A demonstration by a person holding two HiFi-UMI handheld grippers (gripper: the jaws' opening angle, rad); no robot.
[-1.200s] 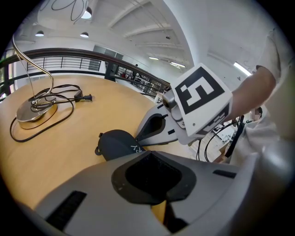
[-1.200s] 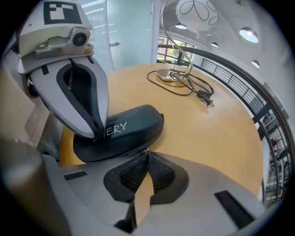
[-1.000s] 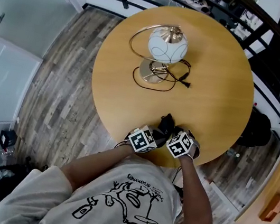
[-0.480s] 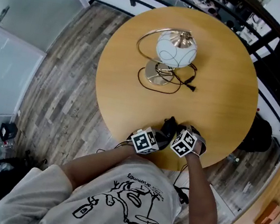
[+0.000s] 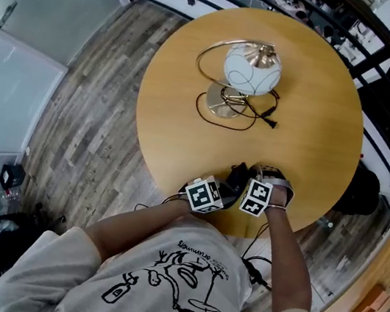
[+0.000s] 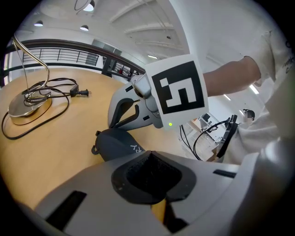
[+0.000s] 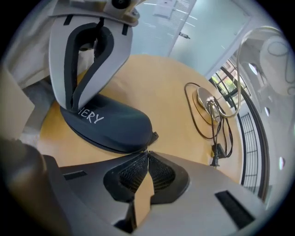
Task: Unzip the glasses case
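Observation:
A dark zippered glasses case (image 5: 235, 175) lies on the round wooden table (image 5: 313, 120) near its front edge. My left gripper (image 5: 223, 188) is shut on the case's near end; the right gripper view shows its pads clamped over the case (image 7: 115, 122). My right gripper (image 7: 147, 154) is shut at the case's other end, its tips meeting on the zipper pull where the zip line ends, beside a small end tab (image 7: 155, 136). In the left gripper view the case (image 6: 117, 144) runs under my left gripper (image 6: 147, 162), with the right gripper (image 6: 113, 125) at its far end.
A globe lamp (image 5: 252, 66) on a metal base (image 5: 223, 100) stands mid-table, its black cord and plug (image 5: 270, 121) looped beside it. A dark railing (image 5: 386, 88) and wood floor (image 5: 89, 118) surround the table. A black stool (image 5: 359, 189) stands at right.
The head view has shifted, so the table sits further right. The right gripper has turned slightly at the case's end. Both grippers stay at the case.

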